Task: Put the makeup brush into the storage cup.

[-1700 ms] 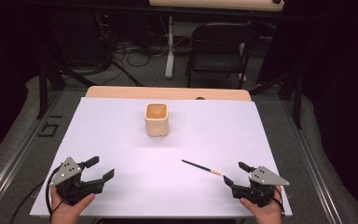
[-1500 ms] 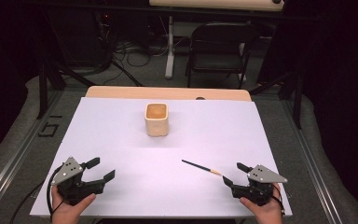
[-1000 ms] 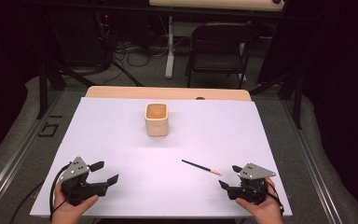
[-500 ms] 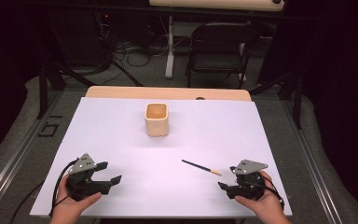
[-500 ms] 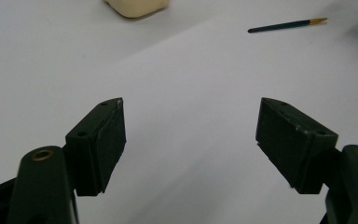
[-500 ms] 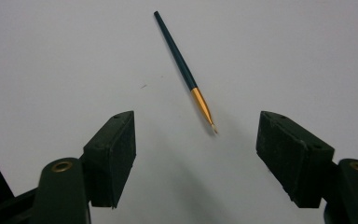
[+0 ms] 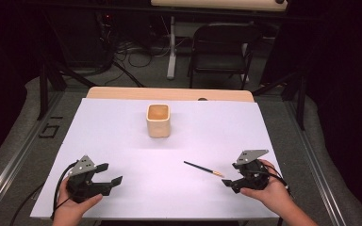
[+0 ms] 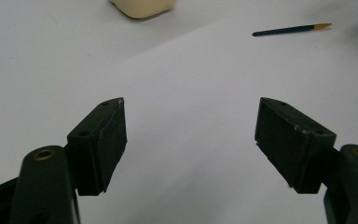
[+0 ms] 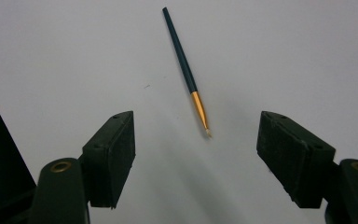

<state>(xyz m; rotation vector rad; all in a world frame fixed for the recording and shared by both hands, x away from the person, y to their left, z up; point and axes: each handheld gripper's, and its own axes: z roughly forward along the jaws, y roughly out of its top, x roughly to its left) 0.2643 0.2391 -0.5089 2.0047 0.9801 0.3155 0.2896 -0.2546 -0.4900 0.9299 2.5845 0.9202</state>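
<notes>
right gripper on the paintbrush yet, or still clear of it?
Apart. In the right gripper view, the right gripper is open, and bare white table shows between both jaws and the paintbrush, whose tip lies just ahead of them.

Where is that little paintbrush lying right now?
The paintbrush lies flat on the white table, right of centre in the high view, just ahead of the open right gripper, untouched.

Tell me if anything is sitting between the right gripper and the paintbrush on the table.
Nothing visible is in the way. The right gripper is open, and in the right gripper view the paintbrush lies just ahead of its fingers, bristle tip toward them, with bare white table between. The cup stands well off, farther back.
</notes>
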